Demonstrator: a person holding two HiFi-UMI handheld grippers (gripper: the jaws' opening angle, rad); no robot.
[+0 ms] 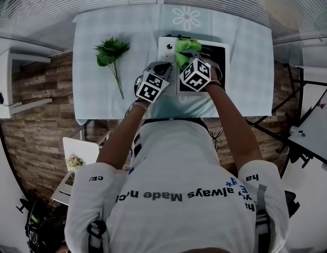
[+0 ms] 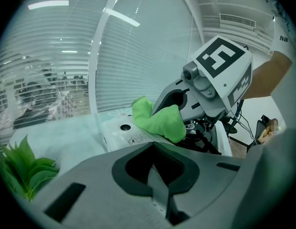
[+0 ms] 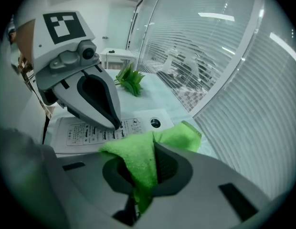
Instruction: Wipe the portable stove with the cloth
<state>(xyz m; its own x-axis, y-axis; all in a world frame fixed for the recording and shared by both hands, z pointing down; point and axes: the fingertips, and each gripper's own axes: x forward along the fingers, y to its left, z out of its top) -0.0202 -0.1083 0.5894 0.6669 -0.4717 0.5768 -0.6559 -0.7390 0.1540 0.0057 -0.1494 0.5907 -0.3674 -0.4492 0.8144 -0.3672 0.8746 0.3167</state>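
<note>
Portable stove (image 1: 169, 49), white with a black burner, sits on the pale tabletop (image 1: 100, 96). The right gripper (image 3: 141, 185) has its fingers pinching a bright green cloth (image 1: 184, 50) over the stove's control panel. The left gripper (image 2: 157, 180) has its fingers closed and empty. Best to press the cloth flat and wipe in overlapping strokes.

I have both forearms stretched forward, grippers side by side. My left gripper (image 2: 155, 168) has its jaws together, empty; my right gripper (image 3: 138, 175) has its jaws clamped on the green cloth (image 3: 179, 136).
</note>
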